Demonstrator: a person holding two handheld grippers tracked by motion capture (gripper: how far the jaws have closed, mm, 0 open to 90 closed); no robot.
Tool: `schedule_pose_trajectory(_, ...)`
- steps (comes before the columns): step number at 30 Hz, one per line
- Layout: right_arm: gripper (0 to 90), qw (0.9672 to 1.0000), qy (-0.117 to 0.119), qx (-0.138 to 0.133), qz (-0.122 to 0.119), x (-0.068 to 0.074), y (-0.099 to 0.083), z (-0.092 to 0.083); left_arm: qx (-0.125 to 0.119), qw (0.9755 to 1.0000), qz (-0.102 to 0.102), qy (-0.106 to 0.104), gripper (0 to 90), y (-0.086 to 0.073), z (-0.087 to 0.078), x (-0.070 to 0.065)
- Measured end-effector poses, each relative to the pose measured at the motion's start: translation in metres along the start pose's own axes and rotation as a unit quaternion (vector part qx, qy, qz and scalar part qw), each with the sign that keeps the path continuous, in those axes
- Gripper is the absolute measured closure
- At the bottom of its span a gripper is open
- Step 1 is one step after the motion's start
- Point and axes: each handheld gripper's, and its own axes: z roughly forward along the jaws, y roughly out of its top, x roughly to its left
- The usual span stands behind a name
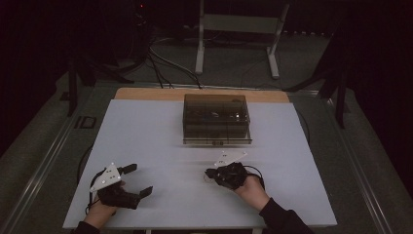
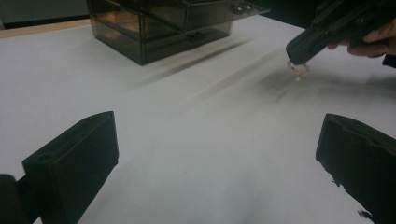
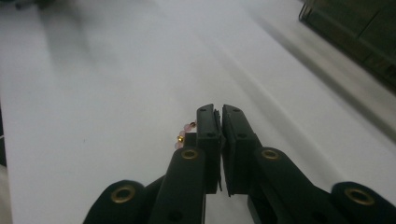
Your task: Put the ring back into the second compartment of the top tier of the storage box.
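Tiny beaded bracelet (image 3: pixel 183 134), pale pink beads with a couple of gold ones, dangles from the closed tips of the right gripper (image 3: pixel 220 112), hanging just above the white table (image 3: pixel 116 93), mostly hidden.

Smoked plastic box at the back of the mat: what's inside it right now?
The smoked plastic box is lidded. Through the tinted lid, divider walls and a few small dark shapes show in the high view. What those pieces are is unclear; the tint hides them.

No readable text, labels, brands or numbers anywhere; marks on the grey gripper plates too small.
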Motion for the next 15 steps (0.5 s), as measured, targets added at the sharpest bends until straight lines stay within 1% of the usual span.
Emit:
schedule_pose_trajectory(5, 86.7, 1.0000, 0.000, -0.006, -0.002, -0.002, 0.006, -0.005, -0.002, 1.0000, 0.000, 0.000, 0.0, 0.000, 0.000, 0.000)
schedule_pose_trajectory(7, 86.7, 1.0000, 0.002, -0.009, 0.002, -0.003, 0.007, -0.008, 0.000, 1.0000, 0.000, 0.000, 0.0, 0.000, 0.000, 0.000)
schedule_pose_trajectory(10, 86.7, 0.9999, 0.002, -0.013, 0.009, -0.006, 0.008, -0.011, -0.003, 1.0000, -0.001, 0.000, 0.0, 0.000, 0.000, 0.000)
schedule_pose_trajectory(12, 86.7, 0.9999, -0.001, -0.014, 0.009, -0.008, 0.009, -0.013, 0.001, 1.0000, -0.001, 0.000, 0.0, 0.000, 0.000, 0.000)
schedule_pose_trajectory(15, 86.7, 0.9998, -0.004, -0.016, 0.009, -0.010, 0.011, -0.016, -0.003, 1.0000, -0.001, 0.000, 0.0, 0.000, 0.000, 0.000)
